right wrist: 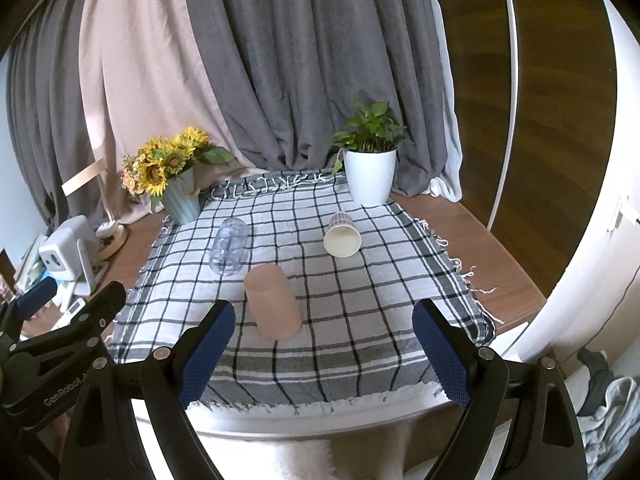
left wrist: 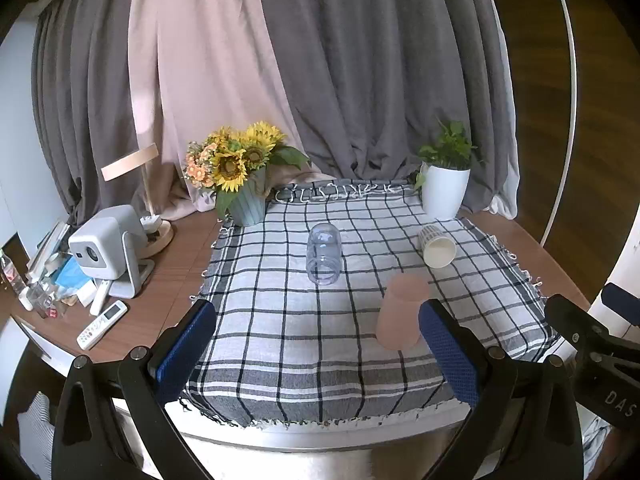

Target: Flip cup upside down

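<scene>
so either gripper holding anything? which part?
Nothing held. Left gripper and right gripper both open and short of the pink cup, which stands on the checked cloth.

On the counter (right wrist: pixel 480 248), a cloth (right wrist: pixel 360 320). On the cloth: cup (right wrist: pixel 274 304) nearest, standing mouth down; jar (right wrist: pixel 229 248) lying behind and left of it; paper cup (right wrist: pixel 342 234) lying behind and right. At the far corners, flowers (right wrist: pixel 168 168) left, potted plant (right wrist: pixel 370 160) right. Off the cloth, left: projector (left wrist: pixel 106 246), remote (left wrist: pixel 102 325) in front of it.
</scene>
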